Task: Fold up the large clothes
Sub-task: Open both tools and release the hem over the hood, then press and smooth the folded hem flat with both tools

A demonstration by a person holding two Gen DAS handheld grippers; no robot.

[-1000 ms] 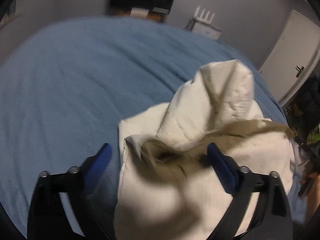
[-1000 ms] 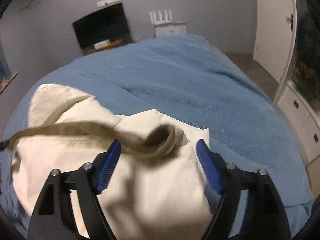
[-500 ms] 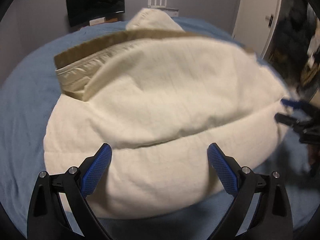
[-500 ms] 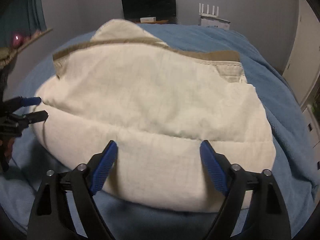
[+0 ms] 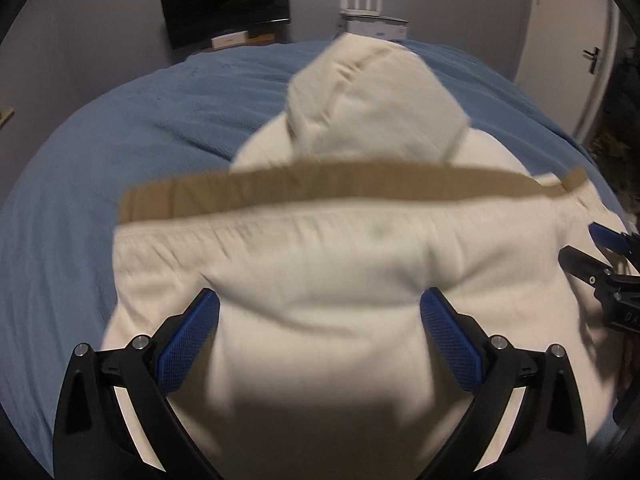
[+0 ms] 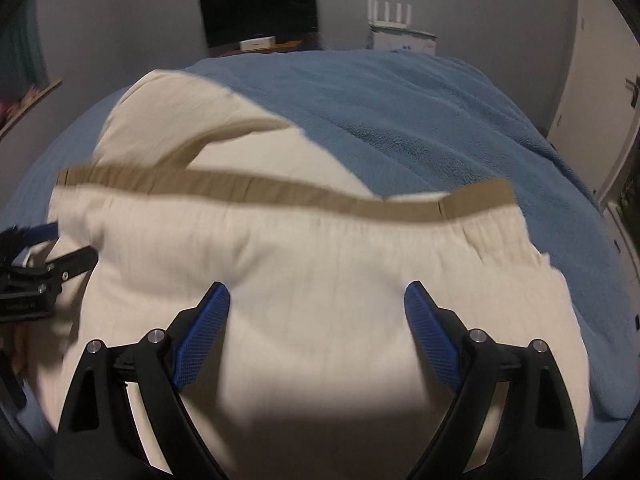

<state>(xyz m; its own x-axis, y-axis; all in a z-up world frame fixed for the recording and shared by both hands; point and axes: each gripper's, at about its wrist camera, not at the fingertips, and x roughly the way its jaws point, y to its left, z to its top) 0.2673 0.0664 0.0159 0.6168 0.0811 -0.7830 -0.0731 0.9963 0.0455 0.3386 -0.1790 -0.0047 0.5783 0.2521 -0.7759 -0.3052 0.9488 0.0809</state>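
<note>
Cloth count: one cream garment (image 5: 320, 272) on the blue bed (image 5: 120, 152), tan waistband (image 5: 320, 184) running side to side, a folded part pointing toward the far wall. Two grippers, left (image 5: 320, 312) and right (image 6: 318, 304), fingers apart, gripping nothing.

Dim indoor light, cool grey cast. Heavy motion blur on the cream garment (image 5: 320, 264) and its tan band (image 6: 280, 192) in both views. Dark shadow pools on cloth at bottom centre. Strong fisheye bending, black vignette corners. Background monitor (image 5: 226, 0) soft, no glare.
</note>
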